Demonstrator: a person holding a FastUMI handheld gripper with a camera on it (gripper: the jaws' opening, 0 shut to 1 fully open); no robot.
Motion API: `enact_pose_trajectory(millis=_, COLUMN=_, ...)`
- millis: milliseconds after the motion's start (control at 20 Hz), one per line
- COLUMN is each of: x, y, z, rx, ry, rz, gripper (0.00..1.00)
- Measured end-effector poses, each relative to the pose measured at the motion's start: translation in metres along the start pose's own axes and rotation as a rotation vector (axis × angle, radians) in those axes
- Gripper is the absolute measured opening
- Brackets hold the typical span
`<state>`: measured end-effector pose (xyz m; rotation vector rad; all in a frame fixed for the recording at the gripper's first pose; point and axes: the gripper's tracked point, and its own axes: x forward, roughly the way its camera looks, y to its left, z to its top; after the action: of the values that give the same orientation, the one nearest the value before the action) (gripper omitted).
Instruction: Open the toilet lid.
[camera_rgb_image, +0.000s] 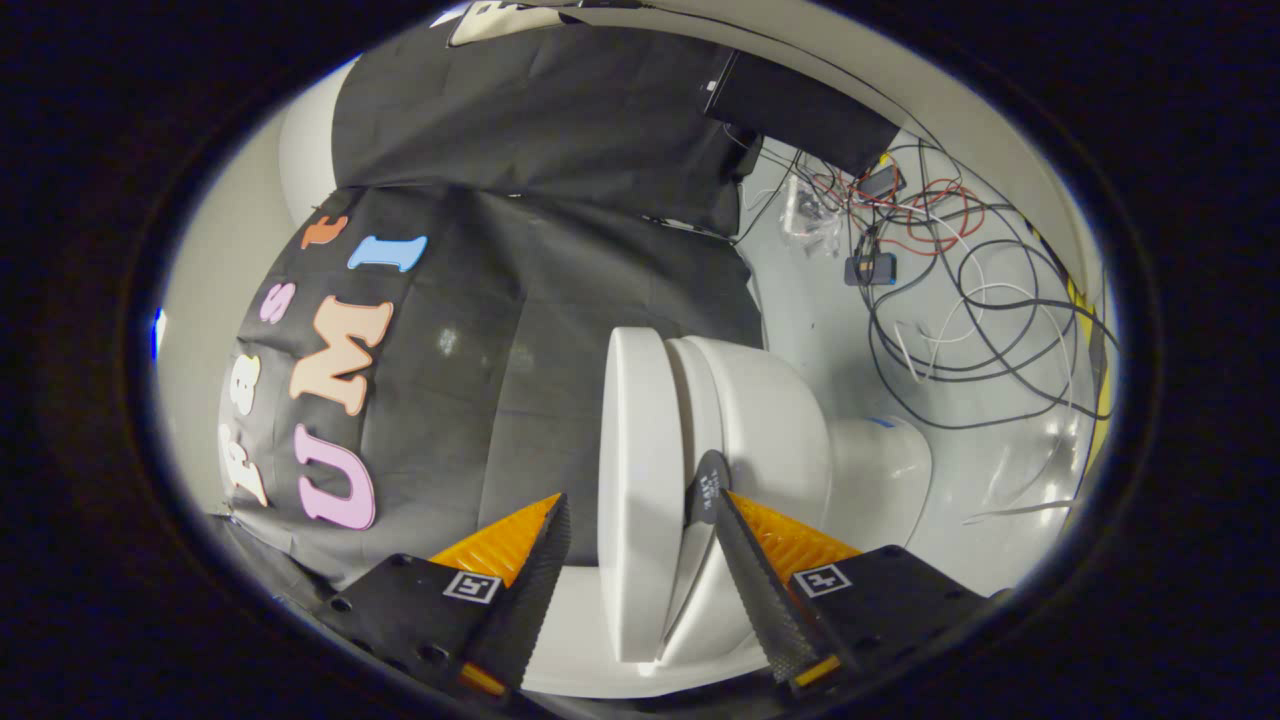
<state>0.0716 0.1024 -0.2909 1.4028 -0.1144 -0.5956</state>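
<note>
Here claw (640, 520) open, fingers straddling toilet lid (632, 480) edge-on. Lid between fingers, long axis running away from claw, clear of both. Bowl (770, 430) right of lid, black tab (706, 487) near right finger.

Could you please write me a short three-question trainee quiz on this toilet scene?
1. True or false: the gripper has its jaws spread on either side of the toilet lid.
2. Multiple choice: what lies on the floor beyond the toilet bowl? A) towels B) loose cables C) a bucket
3. Fill in: a small black tab sits just beside the ____ of one finger.

Key:
1. True; the jaws stand apart and whether they press on the lid cannot be told.
2. B
3. tip
</note>
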Motion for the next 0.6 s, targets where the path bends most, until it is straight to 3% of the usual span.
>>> enact_pose_trajectory(millis=150, x=0.001, y=-0.012, z=-0.001, rx=-0.005, ry=0.01, rz=-0.034, gripper=0.91)
enact_pose_trajectory(millis=350, x=0.018, y=-0.027, z=-0.002, rx=0.079, ry=0.038, rz=-0.089, gripper=0.28)
enact_pose_trajectory(millis=500, x=0.024, y=-0.014, z=-0.004, rx=0.082, ry=0.063, rz=-0.06, gripper=0.28)
enact_pose_trajectory(millis=600, x=0.032, y=-0.026, z=-0.015, rx=-0.007, ry=0.116, rz=-0.129, gripper=0.28)
